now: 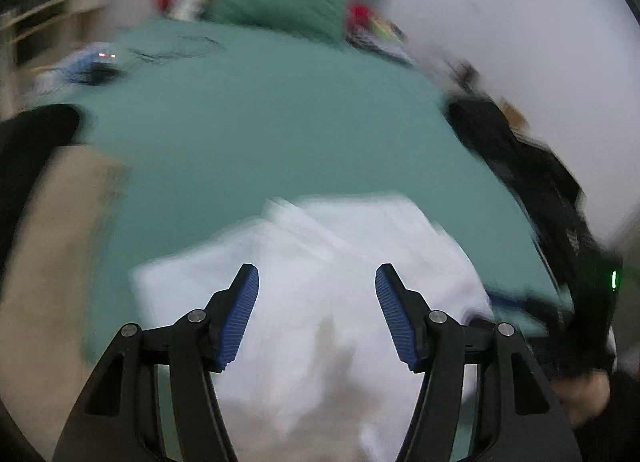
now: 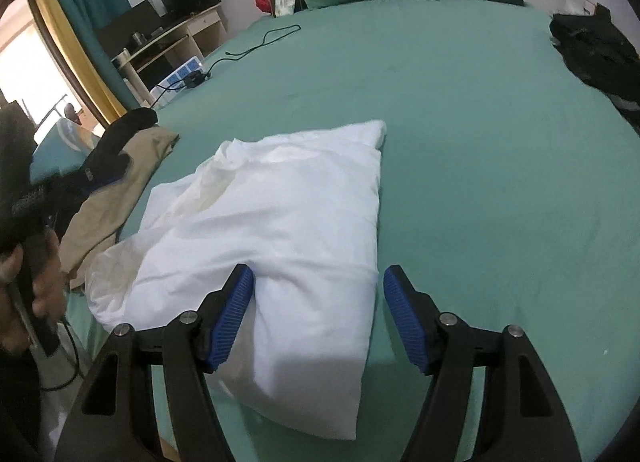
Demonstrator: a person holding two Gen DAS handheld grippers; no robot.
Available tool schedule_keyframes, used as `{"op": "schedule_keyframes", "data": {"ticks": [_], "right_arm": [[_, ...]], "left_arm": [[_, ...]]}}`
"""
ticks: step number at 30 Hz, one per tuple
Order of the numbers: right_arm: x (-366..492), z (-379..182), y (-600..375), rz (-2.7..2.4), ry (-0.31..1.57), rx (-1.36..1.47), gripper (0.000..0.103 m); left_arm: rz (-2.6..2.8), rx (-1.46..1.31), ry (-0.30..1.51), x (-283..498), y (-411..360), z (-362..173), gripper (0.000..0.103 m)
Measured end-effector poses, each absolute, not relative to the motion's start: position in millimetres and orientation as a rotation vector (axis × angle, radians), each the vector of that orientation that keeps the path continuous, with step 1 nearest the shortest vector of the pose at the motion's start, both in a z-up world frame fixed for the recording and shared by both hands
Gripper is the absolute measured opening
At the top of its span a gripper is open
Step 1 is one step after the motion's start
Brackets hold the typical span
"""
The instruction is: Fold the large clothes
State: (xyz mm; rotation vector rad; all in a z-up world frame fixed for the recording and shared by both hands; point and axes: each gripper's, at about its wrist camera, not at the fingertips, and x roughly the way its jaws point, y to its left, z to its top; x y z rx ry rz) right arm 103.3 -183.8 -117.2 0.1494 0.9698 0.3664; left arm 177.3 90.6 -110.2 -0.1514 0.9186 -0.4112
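On green bed [image 2: 460, 109] | folded white garment [image 2: 280, 221] | both grippers' fingers spread, empty

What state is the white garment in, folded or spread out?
Folded. The white garment lies on the green bed as a compact, layered rectangle, though its left edge is still bunched. Neither tongs grip it.

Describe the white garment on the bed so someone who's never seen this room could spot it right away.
A green bed sheet covers the large bed. Near its front edge lies the white garment, partly folded. Beside it sits a beige garment; only the white one is bright and centered.
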Motion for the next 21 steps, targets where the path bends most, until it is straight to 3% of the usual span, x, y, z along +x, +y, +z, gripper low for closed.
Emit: {"op": "schedule_keyframes", "data": {"ticks": [6, 8, 10, 18, 20, 21], "right_arm": [[99.5, -103.3, -194.2, 0.328, 0.928, 0.142, 0.068], [97.8, -98.7, -198.0, 0.319, 0.911, 0.133, 0.068], [96.1, -97.7, -202.4, 0.314, 0.904, 0.138, 0.068], [106.8, -120.9, -199.5, 0.319, 0.973, 0.192, 0.068], [109.0, -127.4, -198.2, 0.324, 0.991, 0.200, 0.068], [109.6, -130.6, -197.9, 0.326, 0.998, 0.211, 0.068]], "left_arm": [[-0.405, 0.019, 1.104, 203.7, 44.4, -146.1, 0.064], [-0.381, -0.023, 1.095, 210.8, 52.7, -147.1, 0.056], [-0.317, -0.021, 1.071, 207.2, 58.3, -145.8, 0.003], [0.100, -0.237, 0.974, 200.7, 156.7, -146.1, 0.003], [0.131, -0.283, 1.001, 195.2, 171.6, -152.5, 0.011], [0.124, -0.296, 1.000, 188.1, 175.2, -153.3, 0.025]]}}
